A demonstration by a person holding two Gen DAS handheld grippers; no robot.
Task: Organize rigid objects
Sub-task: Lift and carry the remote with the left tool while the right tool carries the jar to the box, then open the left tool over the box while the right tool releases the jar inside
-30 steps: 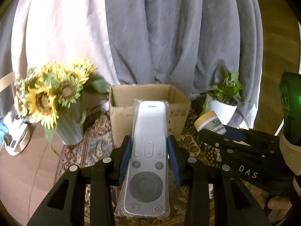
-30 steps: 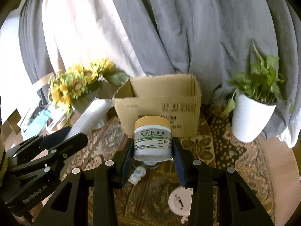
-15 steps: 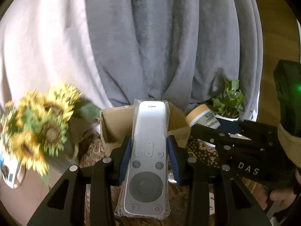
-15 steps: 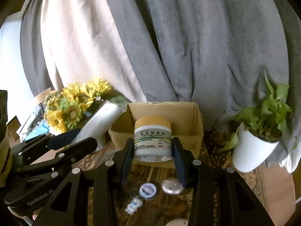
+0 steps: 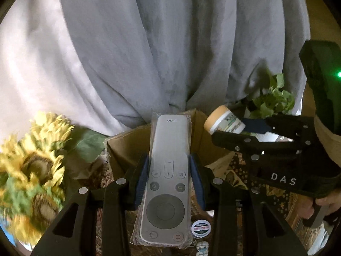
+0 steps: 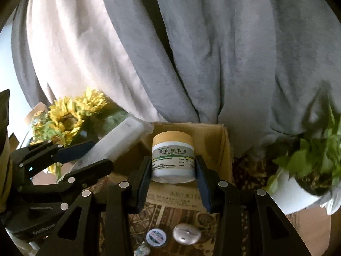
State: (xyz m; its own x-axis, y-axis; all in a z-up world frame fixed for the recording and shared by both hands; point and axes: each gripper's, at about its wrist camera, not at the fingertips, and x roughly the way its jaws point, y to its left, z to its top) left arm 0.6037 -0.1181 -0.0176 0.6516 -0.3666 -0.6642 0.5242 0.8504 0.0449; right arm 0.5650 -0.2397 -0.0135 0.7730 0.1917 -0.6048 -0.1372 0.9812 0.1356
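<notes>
Both loads have risen from rug height to the cardboard box (image 6: 223,149): the left gripper (image 5: 168,177) clamps a plastic-wrapped remote (image 5: 167,183) over its near rim, the right gripper (image 6: 173,177) pinches a jar (image 6: 173,157), likely to be dropped inside.

A patterned rug (image 6: 183,215) covers the surface. On it stand a cardboard box (image 6: 223,149), a white plant pot (image 6: 285,196) to the right and sunflowers (image 6: 70,117) to the left. In front of the box lie a round tin (image 6: 156,236), 1 silver oval (image 6: 186,233) just beside it, and a small figurine (image 5: 201,248).
</notes>
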